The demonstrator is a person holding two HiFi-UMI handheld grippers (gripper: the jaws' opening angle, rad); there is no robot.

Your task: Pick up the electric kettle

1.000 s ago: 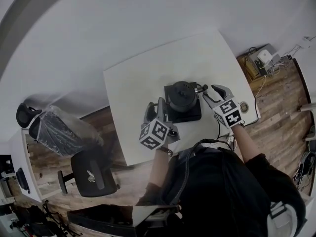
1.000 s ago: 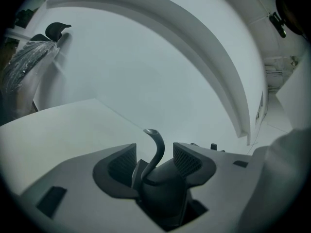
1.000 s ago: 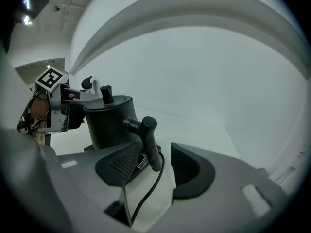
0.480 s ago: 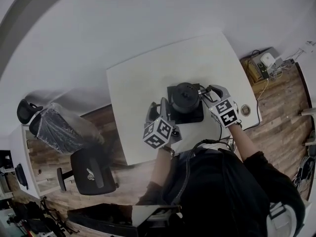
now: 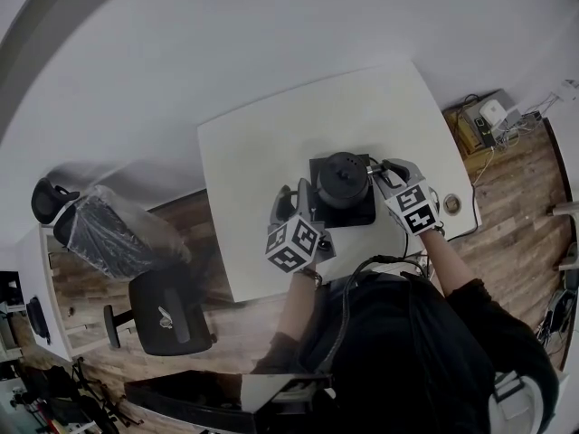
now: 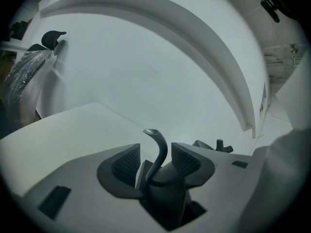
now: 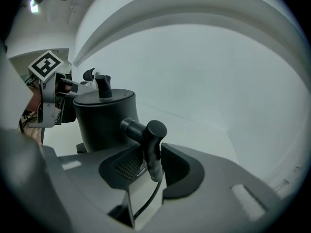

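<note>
- head view: the matte black electric kettle [image 5: 342,177] sits on its dark square base [image 5: 358,213], around the middle of the white table [image 5: 262,143] and right in front of you. your left gripper [image 5: 291,197] is just beside it on the spout side. your right gripper [image 5: 389,172] is tucked up against the opposite side.
- left gripper view: the thin black gooseneck spout [image 6: 158,152] curls up between the jaws. they're spread with one pad on either side of it, and there's a sliver of gap at the left pad, so i'd call that straddling rather than pinching. most of the kettle body is hidden behind the right jaw here.
- right gripper view: the black t-shaped handle [image 7: 154,147] stands upright between the jaws. they look pressed onto its vertical grip, with no gap showing on either side. the kettle body is just ahead and to the left, with the small lid knob [image 7: 102,84] on top.
- handling, my guess: it's a rigid hard shell, so it won't give under the pads. it could be properly heavy if there's water in it, and you can't tell that from here.
- the handle is the place to hold it, which is where your right gripper is. the weight hangs off to one side of that grip, so expect it to want to swing or twist in the pads. the smooth finish won't help with that.
- i wouldn't lift by the spout. it's thin and looks like the easiest part to bend.
- lift straight up off the base and keep it level, since the lid may only be resting on top.
</note>
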